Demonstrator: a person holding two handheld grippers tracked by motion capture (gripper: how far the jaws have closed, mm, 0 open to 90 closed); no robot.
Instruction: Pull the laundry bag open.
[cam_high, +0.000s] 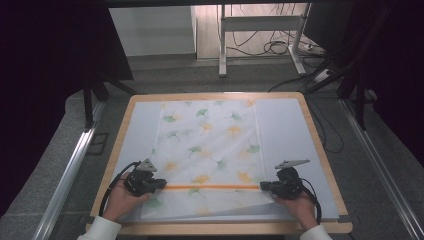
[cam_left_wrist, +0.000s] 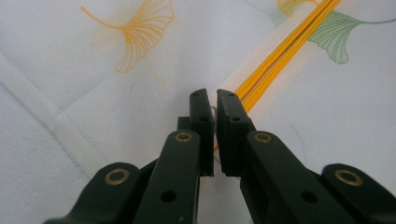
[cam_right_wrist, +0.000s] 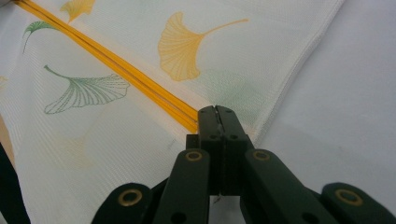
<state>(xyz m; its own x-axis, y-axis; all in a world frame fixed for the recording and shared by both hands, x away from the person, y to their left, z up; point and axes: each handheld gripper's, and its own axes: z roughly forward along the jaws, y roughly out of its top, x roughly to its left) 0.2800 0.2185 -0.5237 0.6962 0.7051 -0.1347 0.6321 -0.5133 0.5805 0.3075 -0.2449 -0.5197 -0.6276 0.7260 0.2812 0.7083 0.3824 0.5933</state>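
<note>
A white cloth printed with green and yellow ginkgo leaves lies flat on the pale mat. An orange stripe runs across it near the front edge. My left gripper is at the stripe's left end and my right gripper at its right end. In the left gripper view the jaws pinch the cloth at the stripe, a thin slit between them. The right gripper view has the jaws pressed together on the cloth where the stripe ends, close to the hem.
The mat covers a wooden table with raised edges. Bare mat lies left and right of the cloth. Beyond the table are the legs of a desk and floor cables. Dark screens stand at both sides.
</note>
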